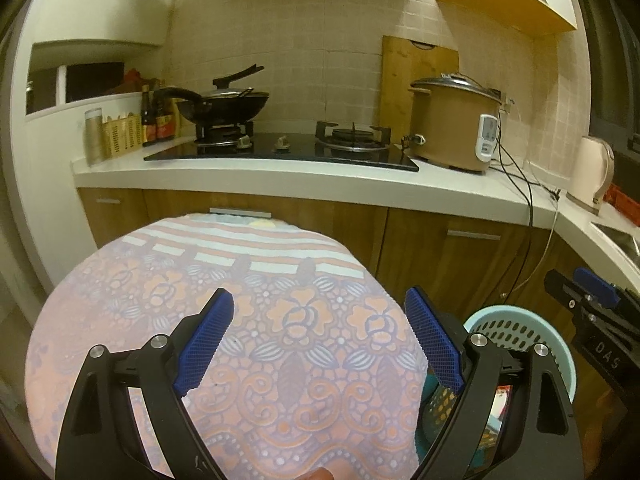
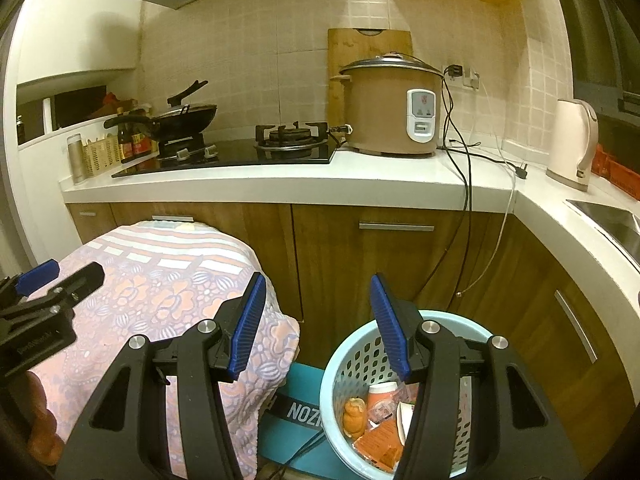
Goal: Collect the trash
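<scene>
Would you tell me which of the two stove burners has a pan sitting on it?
The left burner, nearest the sauce bottles, carries the black lidded wok. The right burner, beside the rice cooker, stands bare.

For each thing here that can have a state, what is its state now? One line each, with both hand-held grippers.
Left hand-held gripper: open, holding nothing, over the cloth-covered table.
Right hand-held gripper: open, holding nothing, above the basket.
Blue perforated basket: upright on the floor, trash inside.
Rice cooker: lid on.
Wok: on the left burner, lid on.
Right burner: bare, no flame visible.
Kettle: lid shut.
Cabinet doors: shut.
</scene>
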The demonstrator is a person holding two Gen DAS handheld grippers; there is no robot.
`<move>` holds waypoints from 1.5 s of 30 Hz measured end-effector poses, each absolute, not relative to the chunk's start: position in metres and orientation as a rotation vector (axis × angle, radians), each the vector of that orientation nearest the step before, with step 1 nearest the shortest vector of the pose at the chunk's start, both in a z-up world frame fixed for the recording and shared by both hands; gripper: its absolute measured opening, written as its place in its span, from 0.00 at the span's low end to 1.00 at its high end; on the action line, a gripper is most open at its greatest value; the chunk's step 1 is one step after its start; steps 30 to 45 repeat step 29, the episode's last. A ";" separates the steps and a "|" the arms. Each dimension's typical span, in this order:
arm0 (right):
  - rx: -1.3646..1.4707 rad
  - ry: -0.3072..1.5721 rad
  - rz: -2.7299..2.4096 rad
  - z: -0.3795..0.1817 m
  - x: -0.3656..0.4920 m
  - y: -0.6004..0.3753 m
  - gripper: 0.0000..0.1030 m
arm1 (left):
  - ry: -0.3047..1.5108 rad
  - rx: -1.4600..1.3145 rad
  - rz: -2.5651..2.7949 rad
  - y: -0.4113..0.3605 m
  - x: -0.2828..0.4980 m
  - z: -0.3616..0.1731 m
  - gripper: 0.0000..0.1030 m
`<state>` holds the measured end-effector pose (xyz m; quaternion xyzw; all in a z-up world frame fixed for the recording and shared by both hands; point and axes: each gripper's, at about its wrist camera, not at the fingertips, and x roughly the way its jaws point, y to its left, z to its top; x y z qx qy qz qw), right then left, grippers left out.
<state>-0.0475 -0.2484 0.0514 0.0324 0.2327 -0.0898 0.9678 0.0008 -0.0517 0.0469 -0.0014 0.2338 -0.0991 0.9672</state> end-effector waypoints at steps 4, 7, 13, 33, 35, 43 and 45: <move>0.060 0.469 -0.174 0.052 -0.046 -0.245 0.49 | 0.467 -0.004 -0.188 -0.048 0.000 0.052 0.83; 0.051 0.464 -0.168 0.052 -0.047 -0.241 0.49 | 0.468 0.000 -0.180 -0.047 -0.001 0.053 0.83; 0.049 0.468 -0.160 0.051 -0.046 -0.237 0.49 | 0.470 0.002 -0.173 -0.045 -0.001 0.052 0.83; 0.055 0.498 -0.158 0.040 -0.036 -0.238 0.49 | 0.498 0.005 -0.157 -0.042 0.007 0.037 0.85; 0.055 0.498 -0.158 0.040 -0.036 -0.238 0.49 | 0.498 0.005 -0.157 -0.042 0.007 0.037 0.85; 0.055 0.498 -0.158 0.040 -0.036 -0.238 0.49 | 0.498 0.005 -0.157 -0.042 0.007 0.037 0.85; 0.055 0.498 -0.158 0.040 -0.036 -0.238 0.49 | 0.498 0.005 -0.157 -0.042 0.007 0.037 0.85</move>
